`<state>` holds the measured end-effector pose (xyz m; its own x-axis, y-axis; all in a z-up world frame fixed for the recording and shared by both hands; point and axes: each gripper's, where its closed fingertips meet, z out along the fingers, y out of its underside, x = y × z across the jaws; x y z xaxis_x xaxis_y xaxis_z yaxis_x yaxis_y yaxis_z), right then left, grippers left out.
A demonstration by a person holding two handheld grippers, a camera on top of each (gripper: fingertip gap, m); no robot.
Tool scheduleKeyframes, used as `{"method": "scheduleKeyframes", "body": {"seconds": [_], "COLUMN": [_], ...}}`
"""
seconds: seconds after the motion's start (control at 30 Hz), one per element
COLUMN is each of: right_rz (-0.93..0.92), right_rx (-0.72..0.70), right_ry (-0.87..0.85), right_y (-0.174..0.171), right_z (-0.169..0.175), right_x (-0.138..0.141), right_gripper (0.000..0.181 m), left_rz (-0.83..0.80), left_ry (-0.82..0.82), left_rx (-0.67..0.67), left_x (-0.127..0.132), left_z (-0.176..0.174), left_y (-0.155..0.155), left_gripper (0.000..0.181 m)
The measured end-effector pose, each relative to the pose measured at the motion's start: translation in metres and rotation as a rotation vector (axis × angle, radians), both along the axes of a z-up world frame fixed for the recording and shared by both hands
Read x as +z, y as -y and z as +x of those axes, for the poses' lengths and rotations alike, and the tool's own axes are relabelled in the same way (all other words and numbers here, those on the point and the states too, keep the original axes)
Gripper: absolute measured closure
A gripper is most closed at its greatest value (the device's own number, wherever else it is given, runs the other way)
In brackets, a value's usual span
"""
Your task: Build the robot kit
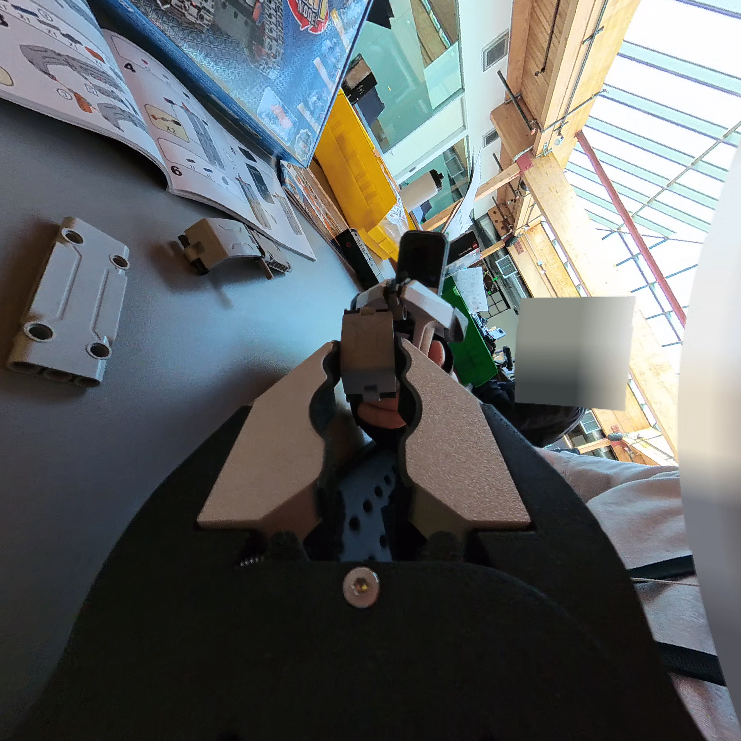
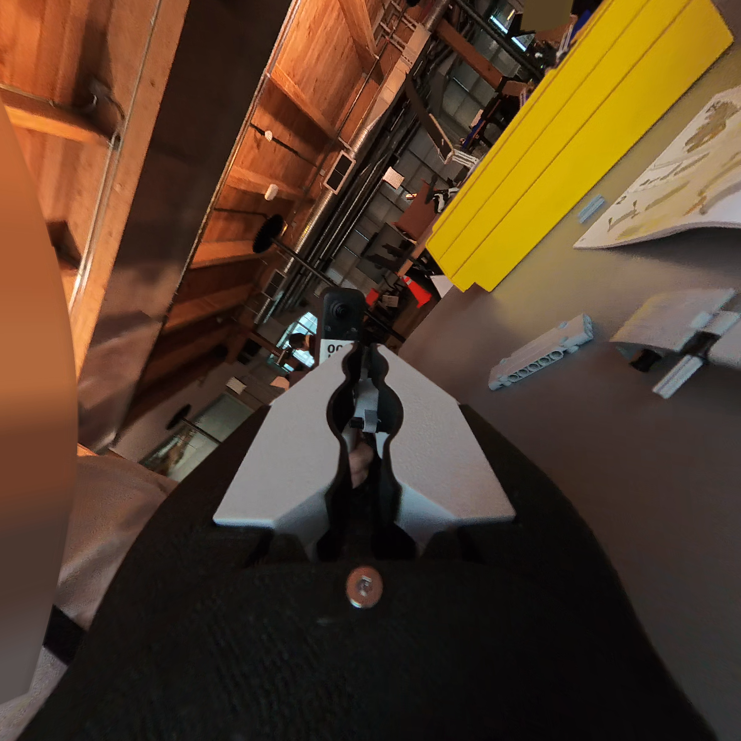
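Gripping the grey panel assembly [image 1: 368, 353] mid-frame with our left gripper [image 1: 367, 363] and its far end with our clenched right gripper [image 2: 364, 353], we are holding both clamps steady, above the table [image 1: 180, 401] with its loose flat panel [image 1: 70, 300].

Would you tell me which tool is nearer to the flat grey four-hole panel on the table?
Left, it seems: the panel lies just beside the left tool; the right tool sits farther off, beyond it.

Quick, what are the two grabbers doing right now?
Left gripper: closed on a grey building-block piece.
Right gripper: closed on a light grey block piece.
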<state>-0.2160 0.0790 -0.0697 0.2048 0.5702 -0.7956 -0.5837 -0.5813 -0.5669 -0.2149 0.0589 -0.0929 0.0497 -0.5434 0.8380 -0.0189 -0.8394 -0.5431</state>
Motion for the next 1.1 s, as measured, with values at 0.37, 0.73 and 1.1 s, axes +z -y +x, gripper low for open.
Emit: {"method": "scheduleKeyframes", "body": {"seconds": [0.37,0.73,1.1], "right_rz": [-0.026,-0.080,0.021], "right_rx": [0.031,0.094,0.046], "right_ry": [-0.091,-0.165,0.018], "right_y": [0.000,0.003,0.006], "right_z": [0.004,0.006,0.001], "right_x": [0.002,0.000,0.001], "right_gripper": [0.180,0.180,0.179], "left_rz": [-0.063,-0.071,-0.116], "left_ry": [0.046,0.059,0.076], "left_rx": [-0.018,-0.020,-0.045], "left_x": [0.003,0.004,0.004], "left_z": [-0.002,-0.004,-0.004], "left_y": [-0.001,-0.001,0.000], "left_gripper": [0.157,0.157,0.157]}}
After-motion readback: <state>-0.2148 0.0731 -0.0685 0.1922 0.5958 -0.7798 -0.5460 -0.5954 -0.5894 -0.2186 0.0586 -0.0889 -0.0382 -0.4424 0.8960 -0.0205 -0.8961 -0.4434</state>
